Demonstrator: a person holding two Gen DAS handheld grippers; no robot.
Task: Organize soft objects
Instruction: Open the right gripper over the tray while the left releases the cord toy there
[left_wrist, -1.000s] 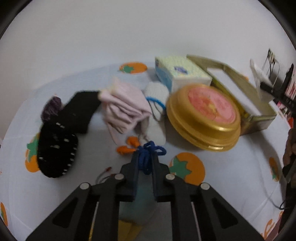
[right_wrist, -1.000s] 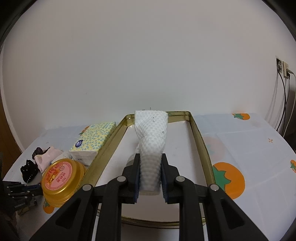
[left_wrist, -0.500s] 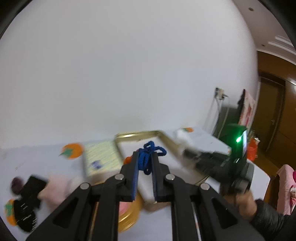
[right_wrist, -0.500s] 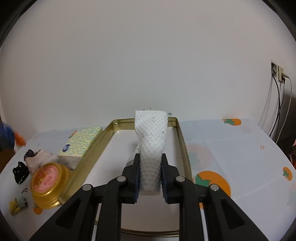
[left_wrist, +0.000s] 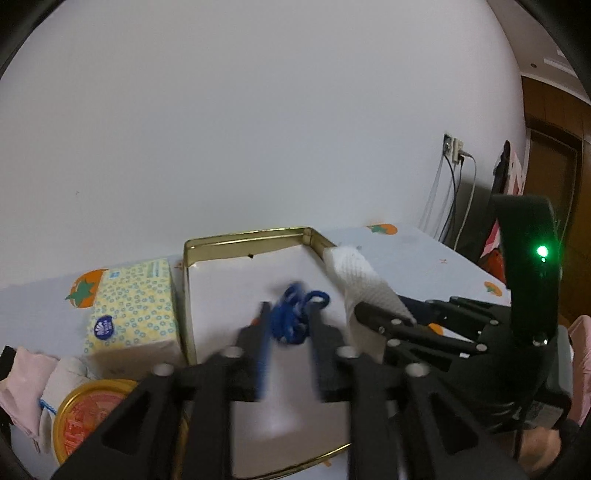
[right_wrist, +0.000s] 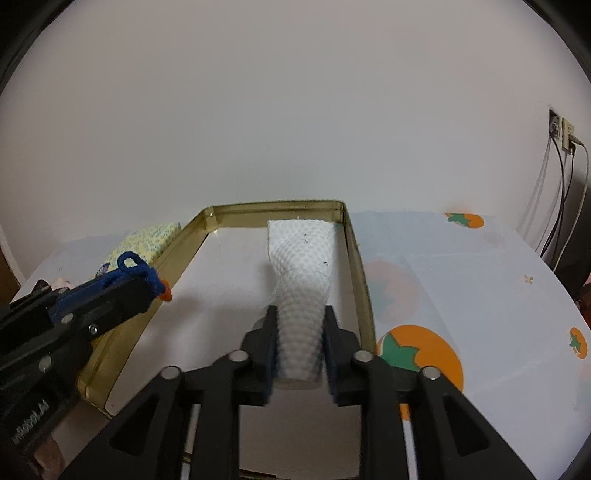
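My left gripper (left_wrist: 286, 326) holds a blue knotted cord item (left_wrist: 295, 314) over the open gold tin (left_wrist: 247, 236); its jaws look slightly parted and blurred. It also shows in the right wrist view (right_wrist: 147, 280), with the blue cord (right_wrist: 129, 267) and an orange tip at the tin's left wall. My right gripper (right_wrist: 299, 339) is shut on a white dimpled cloth (right_wrist: 301, 266) that reaches to the tin's (right_wrist: 273, 208) far right corner. The cloth also shows in the left wrist view (left_wrist: 364, 277).
A yellow tissue pack (left_wrist: 135, 302) lies left of the tin. A round gold lid with a red top (left_wrist: 92, 413) and pink and white soft items (left_wrist: 26, 380) lie at the lower left. Cables hang from a wall socket (right_wrist: 563, 133) at the right.
My left gripper has swung from the pile of soft items to above the tin, carrying the blue cord; its jaws have widened. My right gripper has kept the white cloth in the tin.
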